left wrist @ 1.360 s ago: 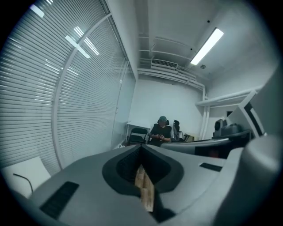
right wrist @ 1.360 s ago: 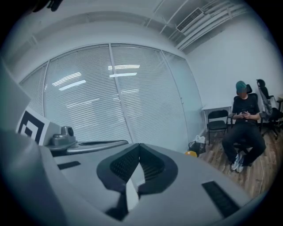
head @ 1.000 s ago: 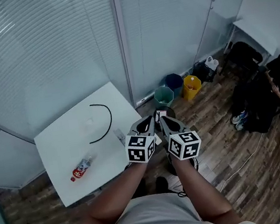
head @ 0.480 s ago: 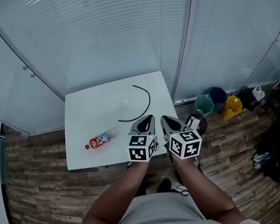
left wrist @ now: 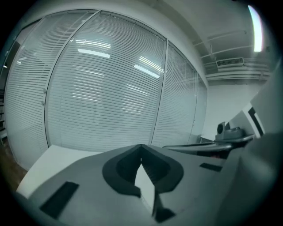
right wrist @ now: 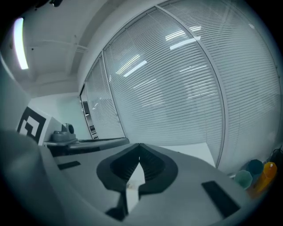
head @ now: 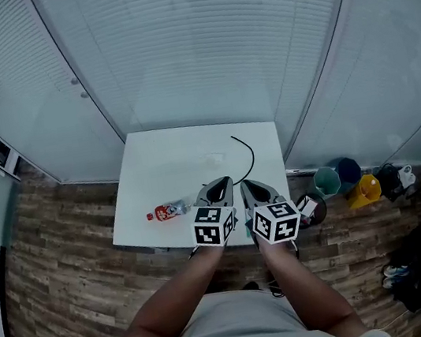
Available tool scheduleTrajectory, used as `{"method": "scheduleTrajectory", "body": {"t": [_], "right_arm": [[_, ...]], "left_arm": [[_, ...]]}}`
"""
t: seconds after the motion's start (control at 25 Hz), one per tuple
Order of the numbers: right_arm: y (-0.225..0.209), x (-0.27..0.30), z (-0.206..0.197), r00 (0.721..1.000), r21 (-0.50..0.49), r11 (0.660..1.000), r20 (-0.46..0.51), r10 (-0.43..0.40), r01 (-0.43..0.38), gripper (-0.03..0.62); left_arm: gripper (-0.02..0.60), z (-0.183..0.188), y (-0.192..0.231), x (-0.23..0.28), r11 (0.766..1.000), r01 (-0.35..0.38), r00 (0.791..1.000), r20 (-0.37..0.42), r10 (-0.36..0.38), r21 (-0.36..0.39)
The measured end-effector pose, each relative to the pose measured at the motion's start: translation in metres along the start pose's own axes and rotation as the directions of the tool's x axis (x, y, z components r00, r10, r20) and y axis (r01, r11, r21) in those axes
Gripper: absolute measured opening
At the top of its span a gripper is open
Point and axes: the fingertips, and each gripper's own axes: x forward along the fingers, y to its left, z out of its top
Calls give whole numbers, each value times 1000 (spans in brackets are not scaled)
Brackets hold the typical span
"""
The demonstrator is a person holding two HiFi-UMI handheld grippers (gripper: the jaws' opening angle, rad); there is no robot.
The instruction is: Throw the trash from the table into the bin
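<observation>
Head view: white counter (head: pixel 168 151) stands against glass walls with shut blinds (head: pixel 197 38), on a wood-plank floor (head: pixel 59 269). A small bottle (head: pixel 168 210) with a red label lies on its side near the counter's front-left edge. A thin black cable (head: pixel 246 154) curves across the right half of the top, apart from the bottle.

Both tools are held side by side over the counter's front edge, marker cubes toward the camera. Left tool (head: pixel 224 182) is just right of the bottle and not touching it. In the left gripper view the left tool (left wrist: pixel 141 148) has its jaws together, tips meeting, nothing between them. Right tool (head: pixel 244 185) sits close beside it. In the right gripper view the right tool (right wrist: pixel 139 146) is likewise closed and empty.

Floor right of the counter: teal bin (head: pixel 326 181), blue bin (head: pixel 347 169) and yellow bin (head: pixel 365 190) are clustered by the glass wall. A dark round container (head: pixel 311 209) sits nearer the counter's corner, with something pale in it that I cannot identify.
</observation>
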Motion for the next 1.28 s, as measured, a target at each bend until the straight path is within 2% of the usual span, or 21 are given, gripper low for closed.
{"method": "scheduleTrajectory", "body": {"t": [0.16, 0.68, 1.0, 1.28], "right_arm": [[12, 18, 1, 1000, -2, 1000, -4, 21, -21, 6], [50, 87, -4, 998, -12, 998, -41, 54, -55, 6], [90, 138, -22, 993, -30, 996, -82, 82, -85, 6], [124, 176, -38, 991, -53, 995, -110, 78, -84, 6]], "left_arm": [[6, 0, 20, -4, 1000, -23, 1000, -6, 23, 20], [6, -2, 109, -7, 997, -77, 997, -34, 76, -31], [6, -30, 182, -27, 991, -114, 990, -88, 108, -71], [6, -42, 238, -43, 989, -106, 990, -99, 96, -104]]}}
